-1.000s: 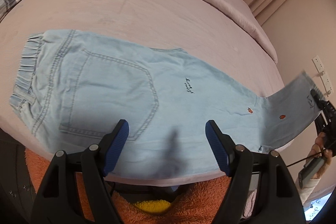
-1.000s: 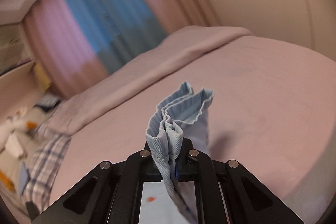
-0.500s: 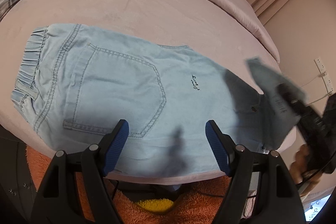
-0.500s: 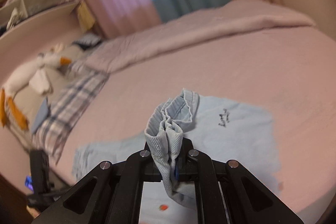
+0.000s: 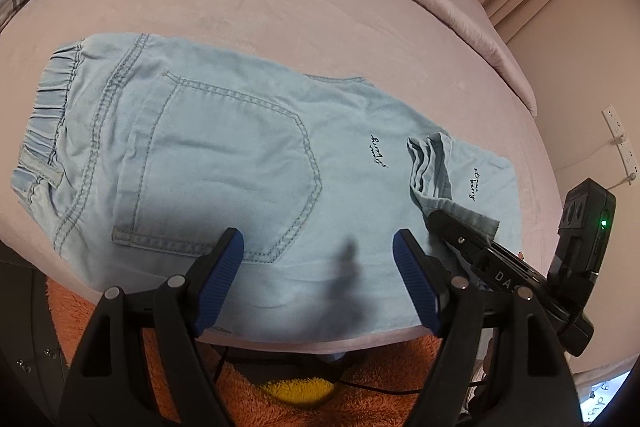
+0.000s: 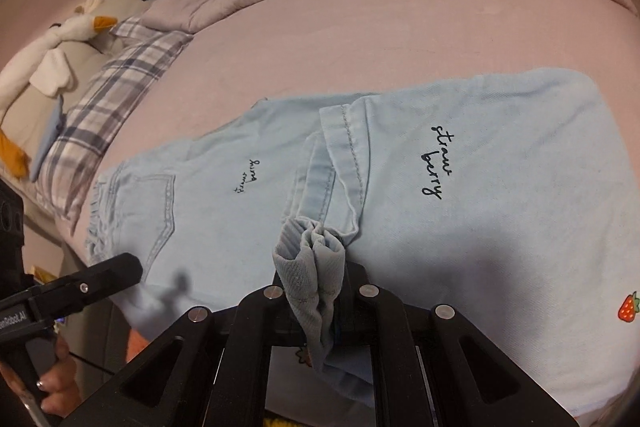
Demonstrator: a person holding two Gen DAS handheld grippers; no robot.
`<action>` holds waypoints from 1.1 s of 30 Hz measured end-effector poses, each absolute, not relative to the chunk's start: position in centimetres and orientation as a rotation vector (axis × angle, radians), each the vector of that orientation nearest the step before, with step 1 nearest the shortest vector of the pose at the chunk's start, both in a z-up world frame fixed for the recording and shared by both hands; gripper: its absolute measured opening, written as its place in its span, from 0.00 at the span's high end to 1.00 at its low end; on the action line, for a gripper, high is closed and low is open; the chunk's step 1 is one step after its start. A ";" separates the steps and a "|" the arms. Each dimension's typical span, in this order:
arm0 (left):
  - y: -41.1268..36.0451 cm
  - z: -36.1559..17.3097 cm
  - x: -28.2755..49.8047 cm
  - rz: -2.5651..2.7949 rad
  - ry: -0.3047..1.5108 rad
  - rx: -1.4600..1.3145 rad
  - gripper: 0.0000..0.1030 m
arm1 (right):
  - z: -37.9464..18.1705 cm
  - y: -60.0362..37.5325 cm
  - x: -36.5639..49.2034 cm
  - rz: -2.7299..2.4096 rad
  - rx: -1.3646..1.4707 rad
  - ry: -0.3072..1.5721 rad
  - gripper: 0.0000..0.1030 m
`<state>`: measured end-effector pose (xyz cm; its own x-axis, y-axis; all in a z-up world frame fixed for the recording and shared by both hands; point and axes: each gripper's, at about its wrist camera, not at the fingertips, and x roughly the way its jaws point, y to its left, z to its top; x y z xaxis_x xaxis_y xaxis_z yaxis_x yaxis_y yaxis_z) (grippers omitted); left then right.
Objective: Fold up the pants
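Observation:
Light blue denim pants (image 5: 224,155) lie flat on the pink bed, waistband at the left, back pocket up. The leg end is folded back over the thigh part, its hem (image 5: 432,167) bunched. My right gripper (image 6: 316,267) is shut on that hem (image 6: 316,251) and holds it low over the pants; it also shows in the left wrist view (image 5: 444,219). My left gripper (image 5: 318,259) is open and empty, hovering above the pants' near edge.
The bed (image 5: 320,7) has a rolled duvet along its far side and a plaid pillow (image 6: 108,95) at the left. A white plush goose (image 6: 52,39) lies beyond it. An orange fuzzy rug (image 5: 360,387) is below the bed edge. A wall socket (image 5: 618,143) is at the right.
My right gripper has carried the leg hem from the bed's right end leftward over the pants and lowered it, so the leg now lies doubled. The left gripper stays open over the near edge.

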<state>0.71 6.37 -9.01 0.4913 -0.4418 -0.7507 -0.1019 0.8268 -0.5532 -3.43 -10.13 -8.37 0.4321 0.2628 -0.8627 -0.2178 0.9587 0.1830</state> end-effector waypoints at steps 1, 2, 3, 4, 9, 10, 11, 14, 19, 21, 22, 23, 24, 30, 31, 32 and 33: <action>6.4 -9.0 0.7 -0.222 1.050 -0.586 0.24 | -8.3 -10.1 -3.4 0.300 0.041 1.086 0.92; 6.3 -9.1 0.7 -0.224 1.049 -0.585 0.24 | -8.2 -9.8 -3.4 0.301 0.032 1.085 0.92; 6.3 -9.1 0.7 -0.225 1.049 -0.583 0.24 | -8.2 -9.6 -3.5 0.300 0.025 1.085 0.92; 6.2 -9.1 0.6 -0.225 1.050 -0.584 0.23 | -8.3 -9.6 -3.5 0.301 0.019 1.087 0.91; 6.3 -9.3 0.4 -0.229 1.052 -0.592 0.23 | -7.7 -8.8 -3.9 0.338 -0.001 1.092 0.73; 6.3 -9.4 0.4 -0.228 1.052 -0.594 0.23 | -6.9 -8.7 -4.2 0.351 -0.009 1.065 0.61; 6.3 -9.4 0.3 -0.227 1.052 -0.594 0.23 | -6.1 -8.5 -4.6 0.359 -0.017 1.036 0.55; 6.1 -9.4 0.2 -0.227 1.051 -0.586 0.22 | -3.8 -8.7 -5.3 0.363 -0.032 0.947 0.47; 5.9 -9.3 -0.1 -0.239 1.049 -0.589 0.22 | -3.6 -11.2 -4.5 0.223 -0.037 0.923 0.47; 5.8 -9.4 -0.1 -0.239 1.049 -0.588 0.21 | -4.5 -12.3 -3.9 0.143 -0.061 0.940 0.47; 5.8 -9.4 -0.1 -0.239 1.050 -0.585 0.21 | -4.9 -12.7 -3.8 0.117 -0.074 0.946 0.47; 5.8 -9.3 -0.1 -0.239 1.051 -0.584 0.21 | -5.7 -13.2 -3.5 0.084 -0.084 0.959 0.48; 5.7 -9.3 -0.1 -0.242 1.050 -0.584 0.21 | -6.3 -13.4 -3.2 0.074 -0.081 0.976 0.53; 5.3 -9.2 0.1 -0.252 1.052 -0.582 0.21 | -9.5 -13.1 -2.7 0.046 -0.123 1.028 0.57; 5.3 -9.2 0.1 -0.253 1.051 -0.582 0.21 | -9.7 -12.9 -2.7 0.033 -0.128 1.018 0.57; 5.1 -9.1 0.2 -0.258 1.050 -0.583 0.21 | -9.9 -12.7 -2.7 0.020 -0.132 1.008 0.57; 4.9 -9.0 0.2 -0.266 1.050 -0.583 0.21 | -9.9 -12.6 -2.7 0.013 -0.134 1.003 0.57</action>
<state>0.25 4.94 -9.04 0.4840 -0.4727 -0.7364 -0.0656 0.8196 -0.5692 -2.67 -12.64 -9.92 0.5382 -0.0507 -0.8413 -0.0727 0.9917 -0.1063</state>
